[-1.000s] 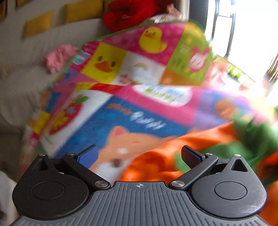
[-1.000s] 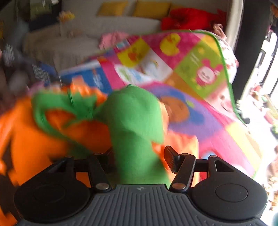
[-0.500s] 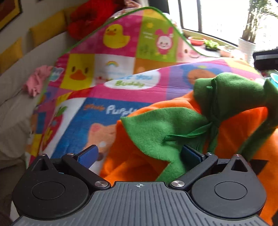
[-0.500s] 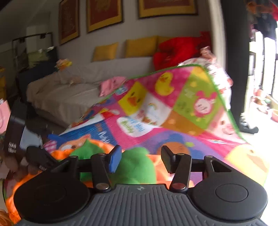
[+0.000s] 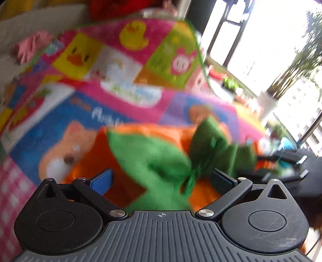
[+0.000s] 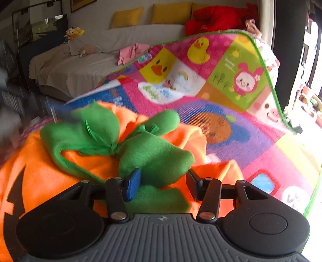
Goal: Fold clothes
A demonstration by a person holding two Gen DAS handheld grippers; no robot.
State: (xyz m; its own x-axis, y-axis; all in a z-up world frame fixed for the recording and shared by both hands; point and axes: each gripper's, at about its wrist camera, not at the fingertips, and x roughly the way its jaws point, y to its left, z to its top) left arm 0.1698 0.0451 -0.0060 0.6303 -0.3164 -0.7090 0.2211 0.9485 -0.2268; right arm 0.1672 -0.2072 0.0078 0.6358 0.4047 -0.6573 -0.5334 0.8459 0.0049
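An orange pumpkin costume [image 6: 40,177] with green stuffed leaves [image 6: 157,157] and a black jagged mouth lies bunched on a bright cartoon-print blanket [image 6: 221,66]. My right gripper [image 6: 163,182] is shut on one thick green leaf, which fills the gap between its fingers. In the left wrist view the same costume [image 5: 112,167] is blurred, and a green leaf [image 5: 153,161] runs between the wide-apart fingers of my open left gripper [image 5: 161,179]. Neither left pad presses on the leaf. The right gripper shows as a dark shape [image 5: 285,159] at the costume's far side.
Behind the blanket is a white-covered sofa [image 6: 80,66] with yellow cushions [image 6: 171,13], a red bundle [image 6: 215,17], a pink garment [image 6: 130,52] and small soft toys [image 6: 73,32]. Bright windows and potted plants [image 5: 231,82] are on the right.
The right gripper has come back down from its raised view onto the costume, with the green leaf still between its fingers. The left view has swung, and the costume sits lower and flatter on the blanket.
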